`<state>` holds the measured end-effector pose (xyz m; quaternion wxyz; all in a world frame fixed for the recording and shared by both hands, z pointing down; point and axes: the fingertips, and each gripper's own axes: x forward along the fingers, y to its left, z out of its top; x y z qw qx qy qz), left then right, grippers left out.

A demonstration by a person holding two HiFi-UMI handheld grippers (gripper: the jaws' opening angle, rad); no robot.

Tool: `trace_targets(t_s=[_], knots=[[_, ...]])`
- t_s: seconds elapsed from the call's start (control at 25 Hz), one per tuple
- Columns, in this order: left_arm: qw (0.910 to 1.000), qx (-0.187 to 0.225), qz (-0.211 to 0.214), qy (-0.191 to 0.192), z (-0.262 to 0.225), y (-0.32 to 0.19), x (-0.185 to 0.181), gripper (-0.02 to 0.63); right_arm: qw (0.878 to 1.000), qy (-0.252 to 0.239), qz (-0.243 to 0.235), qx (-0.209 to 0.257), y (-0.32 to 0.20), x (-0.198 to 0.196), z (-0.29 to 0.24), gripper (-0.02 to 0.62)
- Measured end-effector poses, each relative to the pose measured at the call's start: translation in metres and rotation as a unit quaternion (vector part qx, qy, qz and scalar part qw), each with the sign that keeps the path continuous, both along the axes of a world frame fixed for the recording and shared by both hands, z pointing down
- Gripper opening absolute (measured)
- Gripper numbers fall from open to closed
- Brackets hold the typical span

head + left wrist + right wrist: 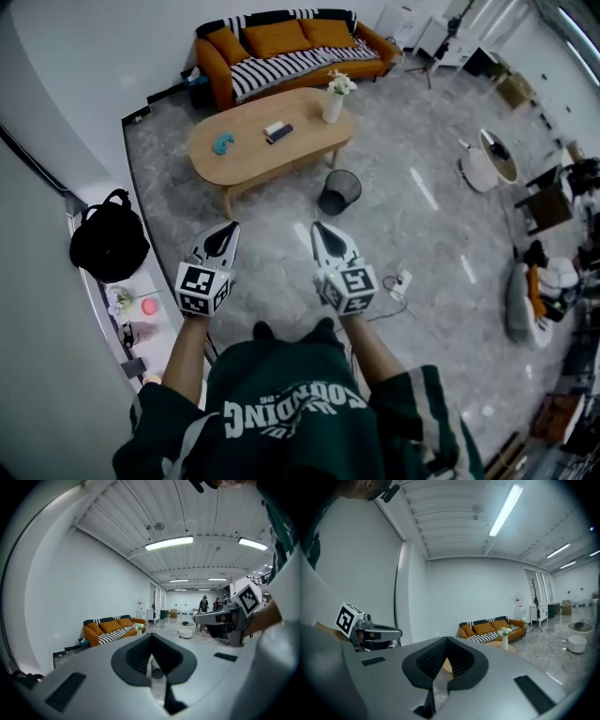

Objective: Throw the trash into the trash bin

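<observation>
Both clenched on nothing, the left gripper and right gripper hang well short of the black mesh trash bin standing beside the wooden coffee table.

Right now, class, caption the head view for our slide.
The left gripper and right gripper, both shut, point toward the coffee table, trash bin and sofa.

Black mesh trash bin, upright, just beside coffee table
</observation>
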<state>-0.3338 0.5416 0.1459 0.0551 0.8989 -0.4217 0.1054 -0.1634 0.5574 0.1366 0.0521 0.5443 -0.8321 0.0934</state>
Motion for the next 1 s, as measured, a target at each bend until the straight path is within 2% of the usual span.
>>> trace_targets(t_s=[0.52,0.8,1.0], knots=[[0.9999,-0.006,-0.006,0.013,-0.005,-0.012,-0.02,0.002,1.0,0.005,-0.004,-0.005,-0.012,-0.019,-0.007,0.0],[0.9998,-0.013,-0.007,0.016,0.002,-0.03,-0.013,0.002,1.0,0.004,-0.005,-0.006,-0.027,-0.014,-0.007,0.0],[0.9997,-0.016,-0.014,0.011,0.013,-0.062,-0.006,0.002,1.0,-0.003,-0.012,-0.014,-0.059,-0.008,0.008,0.0]])
